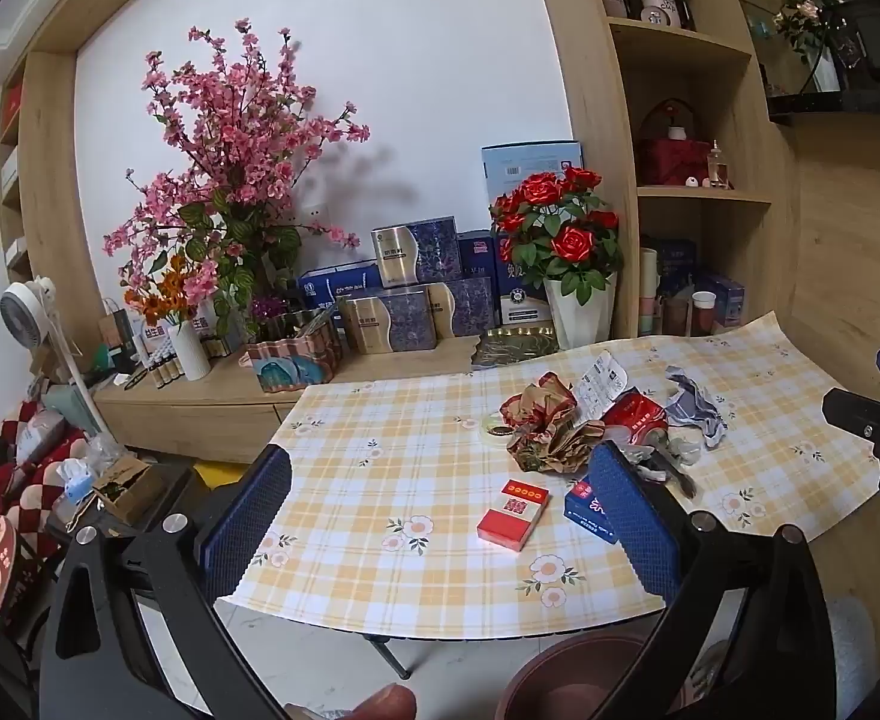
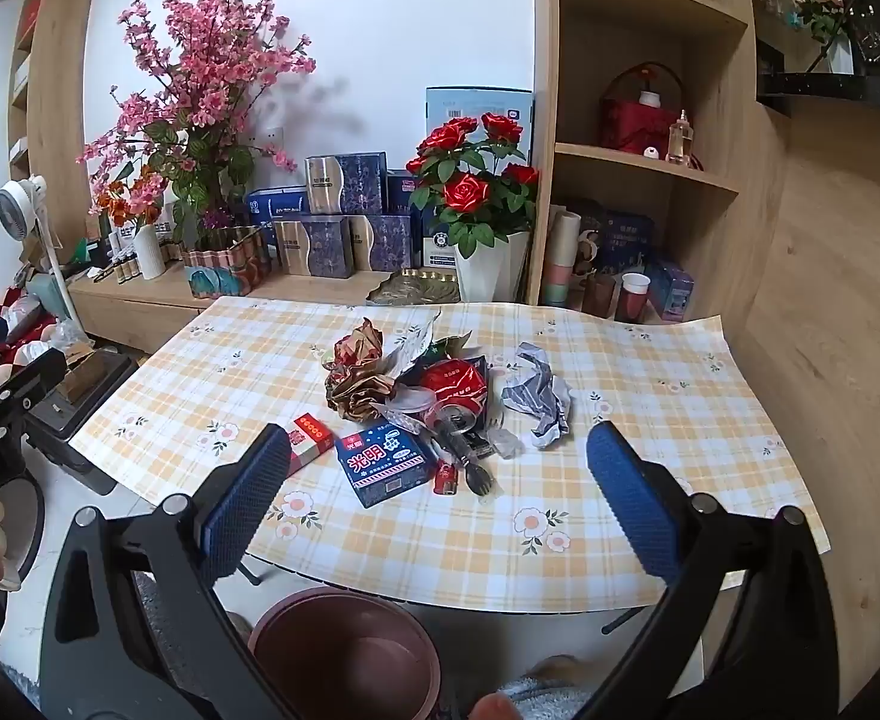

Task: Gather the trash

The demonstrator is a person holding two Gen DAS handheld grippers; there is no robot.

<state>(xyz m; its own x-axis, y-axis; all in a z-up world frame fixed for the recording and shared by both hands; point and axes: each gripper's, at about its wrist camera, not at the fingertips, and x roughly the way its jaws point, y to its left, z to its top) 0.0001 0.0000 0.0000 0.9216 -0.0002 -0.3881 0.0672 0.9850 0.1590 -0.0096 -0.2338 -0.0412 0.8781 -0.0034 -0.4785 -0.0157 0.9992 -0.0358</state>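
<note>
Checked tablecloth [image 2: 559,570] w/ trash pile [image 2: 440,396], wood shelves [image 2: 643,162], white wall [image 2: 380,30]

This is a lived-in home, likely a dining or living corner. A wooden wall unit [image 2: 637,162] at two o'clock holds mugs, gift boxes and paper cups, while artificial pink blossoms [image 2: 200,90] and red roses [image 2: 475,174] stand on a low cabinet at twelve o'clock. A small surface under a checked floral cloth [image 2: 649,384], a desk fan [image 2: 17,204] at nine o'clock, and a patterned blanket [image 1: 32,468] complete the domestic look.
</note>
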